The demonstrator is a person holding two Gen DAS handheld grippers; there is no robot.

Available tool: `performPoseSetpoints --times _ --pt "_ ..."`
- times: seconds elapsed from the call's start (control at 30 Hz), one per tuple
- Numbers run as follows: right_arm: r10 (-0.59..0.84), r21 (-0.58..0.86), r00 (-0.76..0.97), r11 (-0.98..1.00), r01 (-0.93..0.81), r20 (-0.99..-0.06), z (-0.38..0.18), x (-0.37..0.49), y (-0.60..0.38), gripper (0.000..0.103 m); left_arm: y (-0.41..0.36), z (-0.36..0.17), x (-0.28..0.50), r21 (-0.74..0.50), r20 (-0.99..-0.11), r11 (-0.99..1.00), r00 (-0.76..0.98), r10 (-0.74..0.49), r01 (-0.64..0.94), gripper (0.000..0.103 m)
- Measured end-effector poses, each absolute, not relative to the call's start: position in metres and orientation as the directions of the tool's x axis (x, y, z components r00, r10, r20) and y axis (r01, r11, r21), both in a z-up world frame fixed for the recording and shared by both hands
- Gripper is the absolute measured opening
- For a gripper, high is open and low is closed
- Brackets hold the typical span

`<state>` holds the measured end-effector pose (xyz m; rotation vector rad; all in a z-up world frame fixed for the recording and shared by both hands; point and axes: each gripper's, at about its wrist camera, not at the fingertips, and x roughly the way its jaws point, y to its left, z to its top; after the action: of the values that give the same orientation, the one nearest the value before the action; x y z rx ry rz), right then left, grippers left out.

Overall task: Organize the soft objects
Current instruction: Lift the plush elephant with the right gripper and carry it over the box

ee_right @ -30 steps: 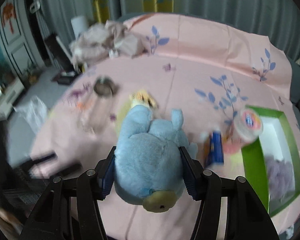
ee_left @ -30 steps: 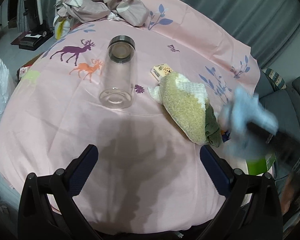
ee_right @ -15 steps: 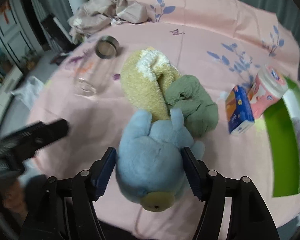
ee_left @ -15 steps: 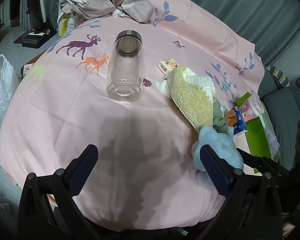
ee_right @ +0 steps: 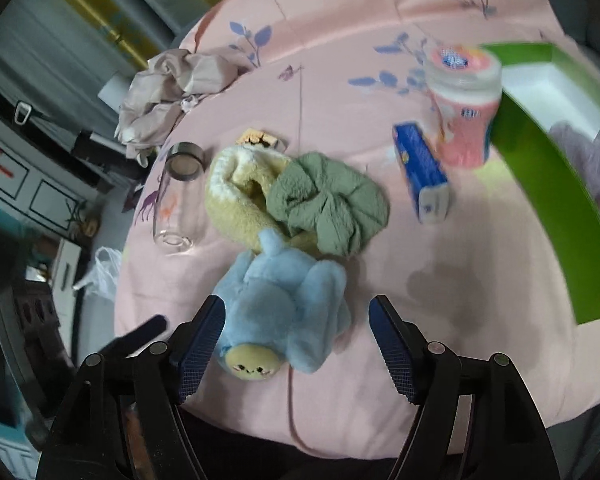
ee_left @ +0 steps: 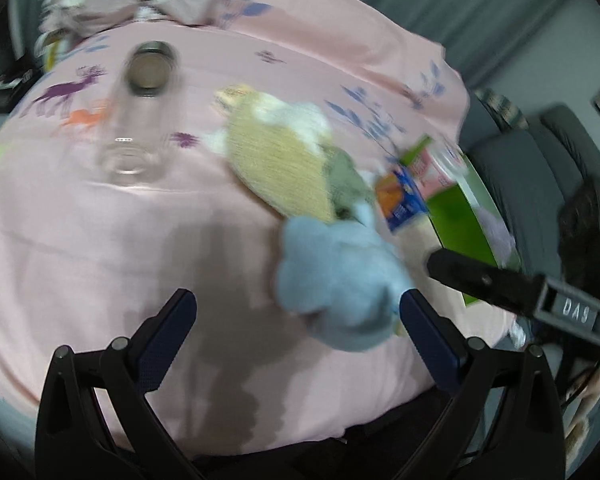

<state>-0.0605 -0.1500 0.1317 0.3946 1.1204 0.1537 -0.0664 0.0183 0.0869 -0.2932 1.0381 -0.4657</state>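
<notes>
Our left tool (ee_left: 298, 326) hangs spread and empty. Just ahead of our right tool (ee_right: 296, 342), also spread wide, the fluffy light-blue plush toy (ee_right: 284, 308) lies loose on the pink-covered counter (ee_right: 440, 280). Beyond it sit the yellow fleece slipper (ee_right: 236, 196) and green fuzzy scrunchie (ee_right: 328, 200). Only a lilac furry item (ee_right: 592, 160) rests in the green-walled box (ee_right: 548, 184) far right; three remain, we judge.

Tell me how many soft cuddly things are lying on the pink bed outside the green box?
3: the blue plush toy nearest the open right claw, the yellow fuzzy sock behind it, and the green scrunchie resting against that sock. Something purple and fluffy sits inside the box.
</notes>
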Motion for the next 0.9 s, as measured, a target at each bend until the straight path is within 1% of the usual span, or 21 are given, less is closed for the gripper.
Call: performPoseSetpoints --times 0.1,0.23,0.33,0.37,0.4,0.43,0.47,0.5,0.53,0.57,0.73,0.9 --pt "0.389 0.459 0.412 0.885 0.080 -0.824 0.122 -0.056 -0.149 0.076 -0.001 0.082 -0.066 -0.431 -0.764 0.859 0.394 -0.510 0.276 0.101" --pt "0.420 0.486 0.380 0.869 0.094 -0.824 0.106 -0.045 -0.144 0.077 -0.014 0.076 -0.062 -0.445 -0.758 0.841 0.370 -0.537 0.308 0.101" --pt "0.460 0.520 0.347 0.848 0.101 -0.817 0.092 -0.038 -0.139 0.077 -0.020 0.070 -0.059 -0.429 -0.770 0.847 0.363 -0.524 0.313 0.099" --pt "0.465 0.525 0.344 0.845 0.103 -0.816 0.088 -0.036 -0.138 0.077 -0.022 0.067 -0.057 -0.455 -0.763 0.831 0.341 -0.549 0.319 0.092" --pt "0.456 0.518 0.354 0.849 0.103 -0.817 0.086 -0.036 -0.138 0.077 -0.023 0.065 -0.056 -0.475 -0.758 0.820 0.324 -0.566 0.320 0.083" --pt "0.460 0.522 0.357 0.847 0.098 -0.813 0.086 -0.035 -0.138 0.077 -0.025 0.064 -0.055 -0.494 -0.752 0.809 0.311 -0.581 0.319 0.079" --pt "0.462 0.526 0.365 0.845 0.093 -0.808 0.085 -0.035 -0.138 0.077 -0.027 0.064 -0.054 -0.505 -0.747 0.801 0.301 -0.592 0.322 0.071" --pt "0.465 0.528 0.367 0.845 0.086 -0.805 0.086 -0.036 -0.138 0.076 -0.029 0.064 -0.054 -0.509 -0.747 0.797 0.294 -0.597 0.326 0.070" --pt "0.476 0.536 0.368 0.840 0.077 -0.799 0.086 -0.036 -0.138 0.070 -0.031 0.065 -0.055 -0.499 -0.749 0.802 0.301 -0.590 0.329 0.069" --pt "0.495 0.553 0.364 0.831 0.067 -0.789 0.086 -0.037 -0.138 0.069 -0.034 0.066 -0.056 -0.485 -0.754 0.808 0.308 -0.581 0.335 0.069" --pt "0.523 0.585 0.397 0.810 0.044 -0.754 0.095 -0.048 -0.143 0.068 -0.042 0.081 -0.064 -0.439 -0.755 0.819 0.342 -0.560 0.370 0.067" --pt "0.514 0.586 0.486 0.810 -0.006 -0.706 0.131 -0.062 -0.150 0.068 -0.051 0.114 -0.074 -0.394 -0.713 0.807 0.408 -0.571 0.441 0.067"
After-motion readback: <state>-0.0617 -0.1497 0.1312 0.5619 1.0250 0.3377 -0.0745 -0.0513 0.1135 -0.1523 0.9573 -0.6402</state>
